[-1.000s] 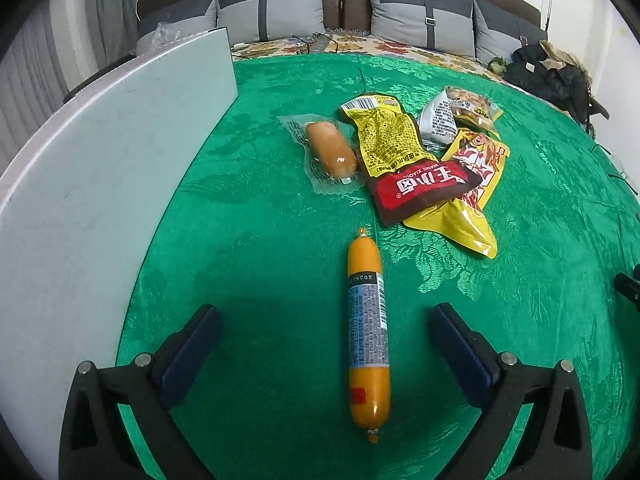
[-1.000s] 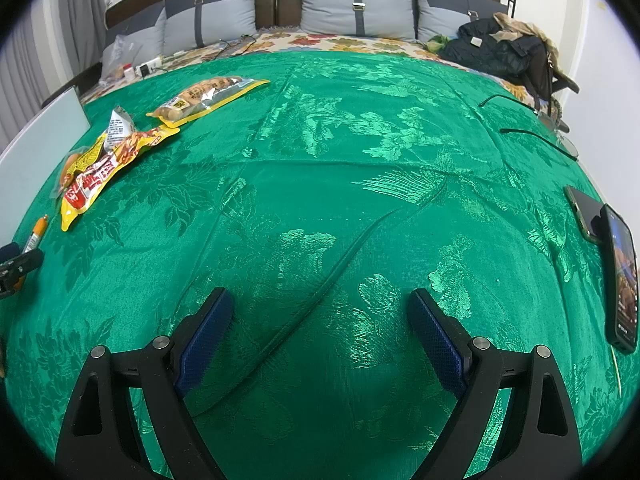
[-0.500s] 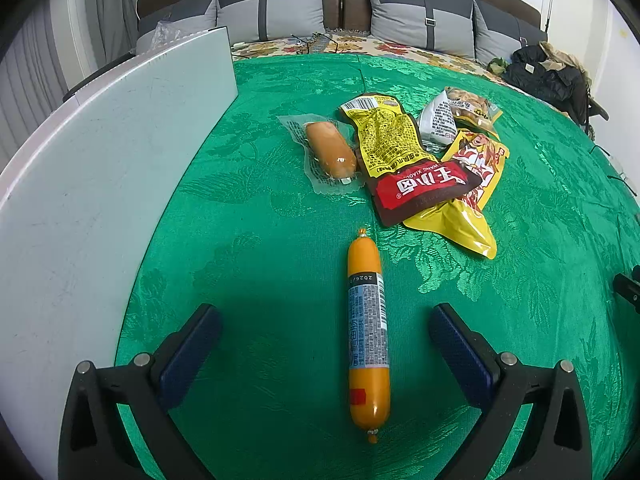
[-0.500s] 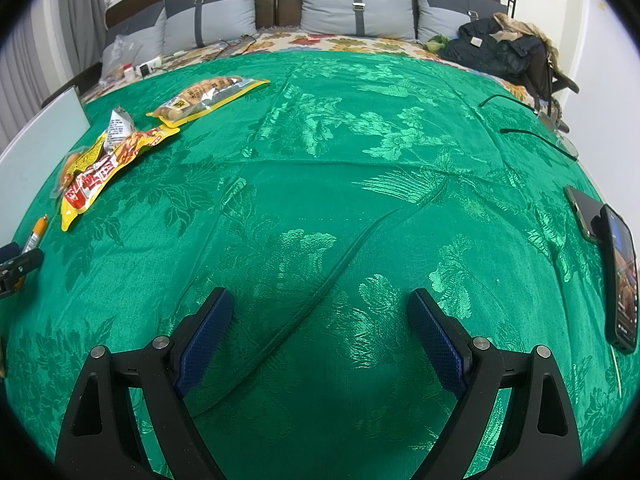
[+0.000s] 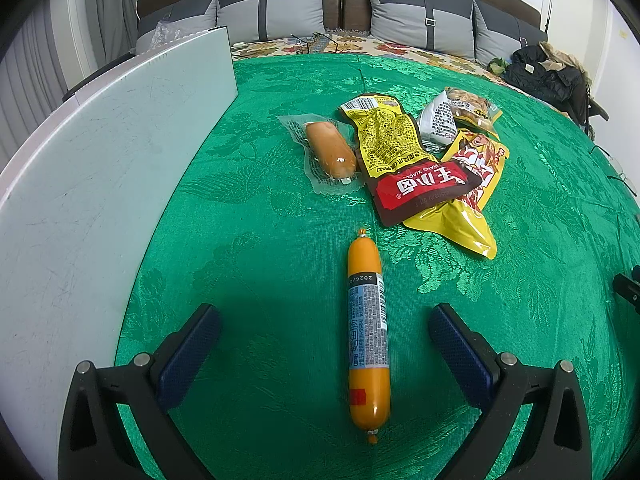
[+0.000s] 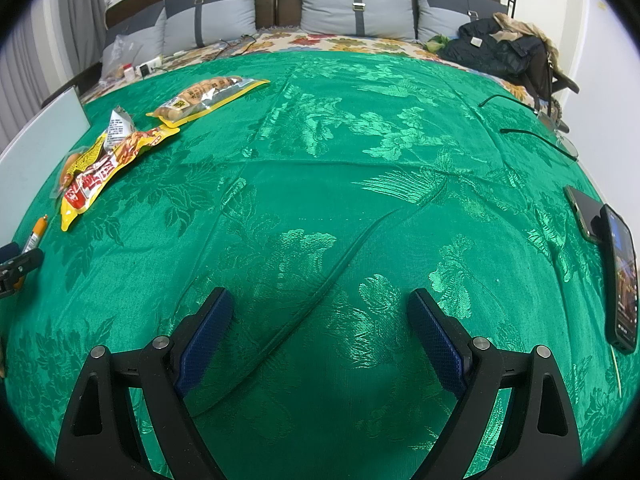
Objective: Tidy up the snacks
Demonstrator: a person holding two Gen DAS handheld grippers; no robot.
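An orange sausage stick (image 5: 367,332) with a blue label lies lengthwise on the green cloth, between the fingers of my open left gripper (image 5: 324,340), which touches nothing. Beyond it lie a clear-wrapped sausage (image 5: 330,148), a yellow and red packet (image 5: 404,160), a yellow pouch (image 5: 472,196), a white packet (image 5: 438,120) and a nut bag (image 5: 472,106). In the right wrist view my right gripper (image 6: 320,332) stands open and empty over bare cloth, with the snack pile (image 6: 100,164) and a yellow biscuit bag (image 6: 208,94) far to its left.
A white board (image 5: 100,184) stands on edge along the left of the cloth. Two phones (image 6: 620,272) lie at the right edge. Glasses and a cable (image 6: 532,132) sit at the far right, a dark jacket (image 6: 504,48) and grey pillows (image 6: 356,12) behind.
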